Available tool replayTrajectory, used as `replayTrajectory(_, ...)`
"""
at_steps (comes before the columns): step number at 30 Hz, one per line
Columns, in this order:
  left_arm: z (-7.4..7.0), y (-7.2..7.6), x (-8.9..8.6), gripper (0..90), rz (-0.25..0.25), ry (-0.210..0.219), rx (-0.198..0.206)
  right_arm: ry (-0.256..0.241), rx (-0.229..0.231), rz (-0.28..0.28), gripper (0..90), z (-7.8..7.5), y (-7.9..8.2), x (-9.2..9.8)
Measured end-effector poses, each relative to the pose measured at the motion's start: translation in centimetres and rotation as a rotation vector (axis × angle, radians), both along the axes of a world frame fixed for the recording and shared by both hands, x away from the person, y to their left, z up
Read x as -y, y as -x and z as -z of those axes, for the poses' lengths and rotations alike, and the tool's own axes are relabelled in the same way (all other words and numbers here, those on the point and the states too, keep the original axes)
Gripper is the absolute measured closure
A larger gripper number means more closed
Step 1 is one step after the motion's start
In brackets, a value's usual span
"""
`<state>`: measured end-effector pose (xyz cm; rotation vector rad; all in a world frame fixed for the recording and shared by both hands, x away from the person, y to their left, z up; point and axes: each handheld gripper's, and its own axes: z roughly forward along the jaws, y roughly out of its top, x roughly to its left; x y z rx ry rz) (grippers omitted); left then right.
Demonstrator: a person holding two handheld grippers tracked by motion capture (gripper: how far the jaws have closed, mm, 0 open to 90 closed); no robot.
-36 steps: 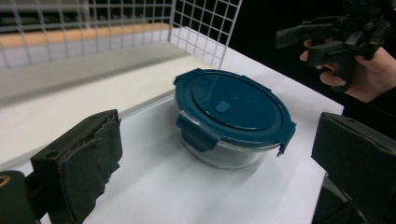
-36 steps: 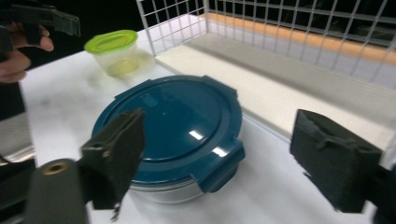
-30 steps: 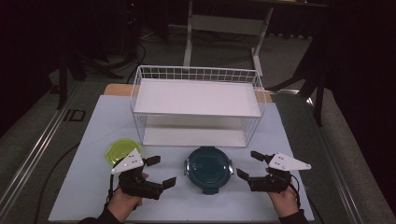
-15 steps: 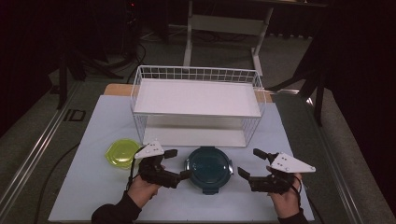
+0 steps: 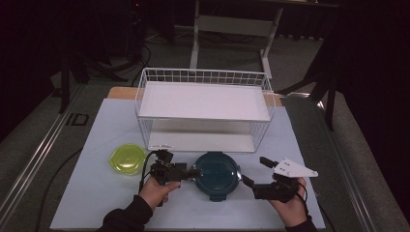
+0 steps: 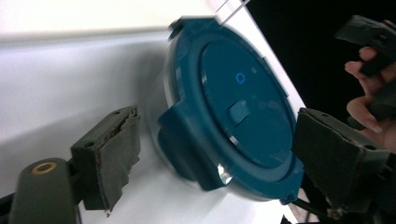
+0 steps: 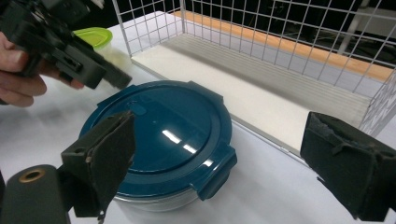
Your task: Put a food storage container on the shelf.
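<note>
Teal container point(image 5: 216, 175) sits on the white tabletop point(image 5: 96, 145) near its front edge, roughly centred, lid on with side clips showing, just in front of the wire rack point(image 5: 205, 108). Yellow-green container point(image 5: 127, 158) is further toward the left edge, also near the front.

Change over the last second: left gripper point(image 5: 186, 174) has swung in from beside the yellow-green container and now points at the teal container's left side. In the left gripper view its jaws stand wide, one on either side of the lidded container point(image 6: 229, 126), pads not touching it that I can see. View is motion-blurred, so likely still closing in.

Right gripper point(image 5: 256, 176) has barely shifted; it sits to the right of the teal container, near the front right corner, jaws spread wide, nothing held. The right gripper view has the container point(image 7: 163, 140) between and ahead of the jaws.

Read: both sides lined up on the teal container, left one leading. Probably a grasp or lid-clip step next; no contact yet.
</note>
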<state>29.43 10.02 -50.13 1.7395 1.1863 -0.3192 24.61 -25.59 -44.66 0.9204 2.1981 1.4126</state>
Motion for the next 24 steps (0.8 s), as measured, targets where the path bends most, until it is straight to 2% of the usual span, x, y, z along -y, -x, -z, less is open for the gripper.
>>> replayTrajectory(2, 0.4, -0.1, -0.1, 19.2, -0.008, 0.025, -0.034, 0.003, 0.003, 0.004, 10.0, 0.0, 0.0, 0.0)
replayTrajectory(6, 0.9, -0.4, -0.1, 25.5, -0.01, 0.025, -0.087, -0.006, -0.01, 0.005, 10.2, 0.1, 0.0, 0.1)
replayTrajectory(10, 1.3, -0.6, 0.0, 33.8, 0.006, -0.002, -0.126, -0.001, -0.014, 0.005, 10.2, 0.3, 0.0, 0.1)
replayTrajectory(13, 1.6, -0.6, 0.0, 40.0, -0.001, 0.016, -0.179, -0.004, -0.024, 0.0, 12.9, 0.4, 0.0, 0.1)
replayTrajectory(17, 1.8, -0.8, -0.1, 46.0, 0.011, 0.052, -0.208, 0.004, -0.037, 0.002, 13.2, 0.5, -0.1, 0.2)
replayTrajectory(20, 2.1, -1.0, -0.2, 46.8, 0.019, 0.077, -0.233, 0.005, -0.05, 0.004, 13.8, 0.7, -0.1, 0.2)
replayTrajectory(24, 2.2, -1.2, -0.3, 48.0, 0.027, 0.086, -0.246, 0.0, -0.085, -0.005, 17.2, 1.0, -0.4, 0.3)
